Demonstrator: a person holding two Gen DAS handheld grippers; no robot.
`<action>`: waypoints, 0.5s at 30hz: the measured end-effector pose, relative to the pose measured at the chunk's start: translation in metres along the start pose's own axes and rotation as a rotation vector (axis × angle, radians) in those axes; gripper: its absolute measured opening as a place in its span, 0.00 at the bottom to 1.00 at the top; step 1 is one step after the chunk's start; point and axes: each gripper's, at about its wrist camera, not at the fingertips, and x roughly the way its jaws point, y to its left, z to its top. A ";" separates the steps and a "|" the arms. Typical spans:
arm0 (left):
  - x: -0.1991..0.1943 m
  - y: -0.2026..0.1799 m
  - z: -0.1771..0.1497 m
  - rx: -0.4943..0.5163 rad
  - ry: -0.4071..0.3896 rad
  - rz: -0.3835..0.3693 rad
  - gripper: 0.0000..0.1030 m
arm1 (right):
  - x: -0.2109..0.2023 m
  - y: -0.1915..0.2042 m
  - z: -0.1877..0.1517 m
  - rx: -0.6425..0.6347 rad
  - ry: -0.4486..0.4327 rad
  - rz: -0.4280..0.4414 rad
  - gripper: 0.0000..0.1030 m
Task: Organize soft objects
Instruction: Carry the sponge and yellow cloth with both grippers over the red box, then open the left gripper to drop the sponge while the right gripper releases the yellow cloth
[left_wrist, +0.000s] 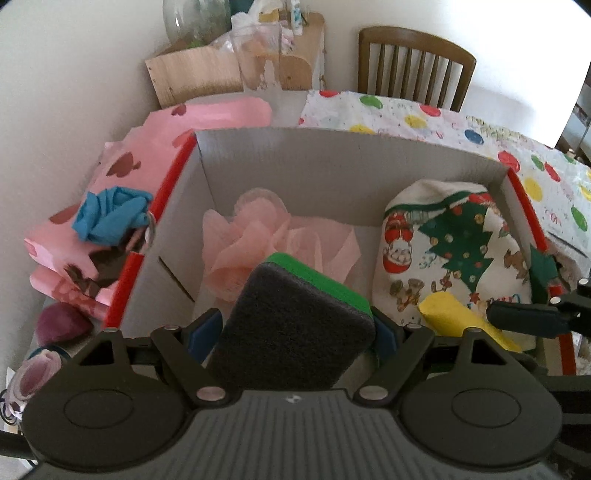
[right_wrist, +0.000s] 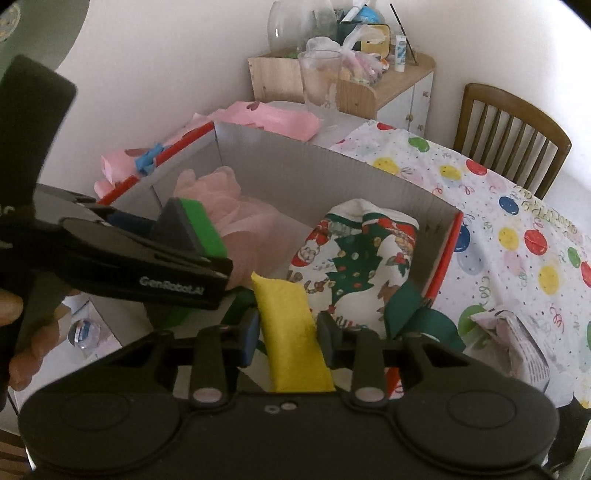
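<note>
Sponge (left_wrist: 295, 325) and yellow cloth (right_wrist: 295, 332) held over the box (left_wrist: 332, 155).
Left gripper (left_wrist: 295, 332) jaws clamp the sponge; right gripper (right_wrist: 286, 336) jaws pinch the cloth.

Left tool (left_wrist: 295, 332) and right tool (right_wrist: 286, 341) both clamped, side by side.

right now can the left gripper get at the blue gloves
Probably not as things stand: the left gripper is shut on the sponge over the box. The blue gloves lie outside, past its left wall, uncovered.
</note>
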 end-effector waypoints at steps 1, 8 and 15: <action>0.002 -0.001 -0.001 0.001 0.005 0.001 0.81 | 0.000 0.000 0.000 0.003 0.004 0.003 0.32; 0.007 -0.006 -0.004 0.011 0.003 0.014 0.82 | -0.009 -0.001 -0.003 0.008 0.008 0.019 0.32; -0.002 -0.005 -0.007 -0.014 -0.028 0.001 0.83 | -0.030 -0.007 -0.007 0.021 -0.013 0.038 0.35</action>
